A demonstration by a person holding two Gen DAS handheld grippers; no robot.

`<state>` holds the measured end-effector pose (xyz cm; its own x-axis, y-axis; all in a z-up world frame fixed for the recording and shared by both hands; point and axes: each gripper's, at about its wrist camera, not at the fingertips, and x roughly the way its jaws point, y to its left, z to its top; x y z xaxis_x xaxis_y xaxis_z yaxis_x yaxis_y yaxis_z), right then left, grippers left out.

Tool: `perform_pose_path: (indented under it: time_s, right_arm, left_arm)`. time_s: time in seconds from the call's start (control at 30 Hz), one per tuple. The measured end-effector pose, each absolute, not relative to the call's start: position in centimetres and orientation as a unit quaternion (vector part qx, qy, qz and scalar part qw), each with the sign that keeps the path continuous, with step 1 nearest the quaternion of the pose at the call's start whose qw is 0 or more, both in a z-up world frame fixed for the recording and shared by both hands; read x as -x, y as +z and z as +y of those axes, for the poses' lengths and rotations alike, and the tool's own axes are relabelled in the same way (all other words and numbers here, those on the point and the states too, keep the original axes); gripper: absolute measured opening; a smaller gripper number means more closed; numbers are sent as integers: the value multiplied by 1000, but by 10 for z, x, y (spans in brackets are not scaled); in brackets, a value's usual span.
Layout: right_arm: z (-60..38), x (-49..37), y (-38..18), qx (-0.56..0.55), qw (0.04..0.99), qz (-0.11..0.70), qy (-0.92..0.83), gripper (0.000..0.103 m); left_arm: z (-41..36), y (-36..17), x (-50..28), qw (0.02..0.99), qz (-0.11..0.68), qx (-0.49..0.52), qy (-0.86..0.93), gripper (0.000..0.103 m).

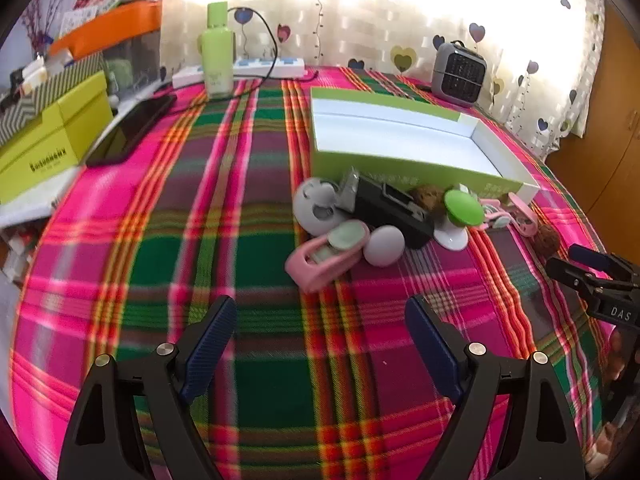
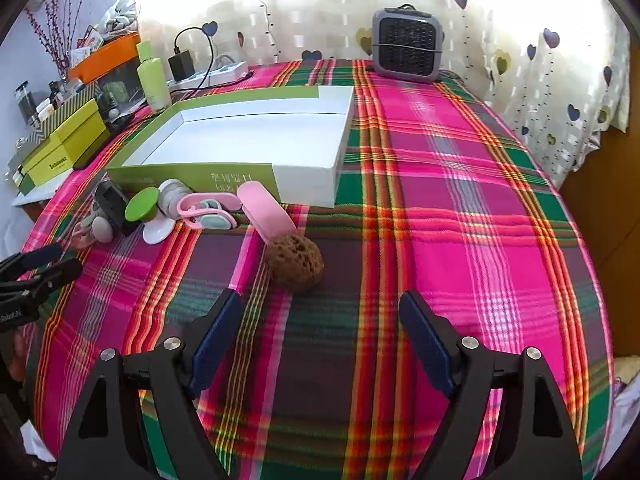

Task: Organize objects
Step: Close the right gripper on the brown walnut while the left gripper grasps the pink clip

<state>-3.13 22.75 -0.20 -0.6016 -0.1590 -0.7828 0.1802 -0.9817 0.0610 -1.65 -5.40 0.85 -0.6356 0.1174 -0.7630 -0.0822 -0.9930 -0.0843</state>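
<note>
Both my grippers, left (image 1: 320,316) and right (image 2: 320,310), gape empty above the plaid cloth (image 2: 440,200); a brown sponge (image 2: 295,263) lies just ahead of the right.

home | heart-print curtain (image 2: 520,60) | plaid tablecloth (image 2: 460,200) | small heater (image 2: 406,46) | power strip (image 1: 276,66)
</note>
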Motion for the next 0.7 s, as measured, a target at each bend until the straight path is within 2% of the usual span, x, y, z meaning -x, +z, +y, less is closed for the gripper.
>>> perform_pose_path:
  time_s: [0.33, 0.53, 0.63, 0.7]
  right_arm:
    - [225, 44, -3, -439, 100, 28, -892, 74]
    - [225, 49, -2, -438, 93, 33, -894, 62]
    - [226, 50, -1, -437, 91, 30, -894, 58]
    - [225, 51, -1, -437, 88, 32, -895, 50]
  left_arm:
    - [-65, 8, 39, 47, -11, 419, 907, 87]
    - [-62, 7, 48, 59, -1, 419, 906, 86]
    - [-60, 7, 49, 68, -3, 418, 906, 83]
    - [-59, 8, 48, 76, -5, 417, 906, 78]
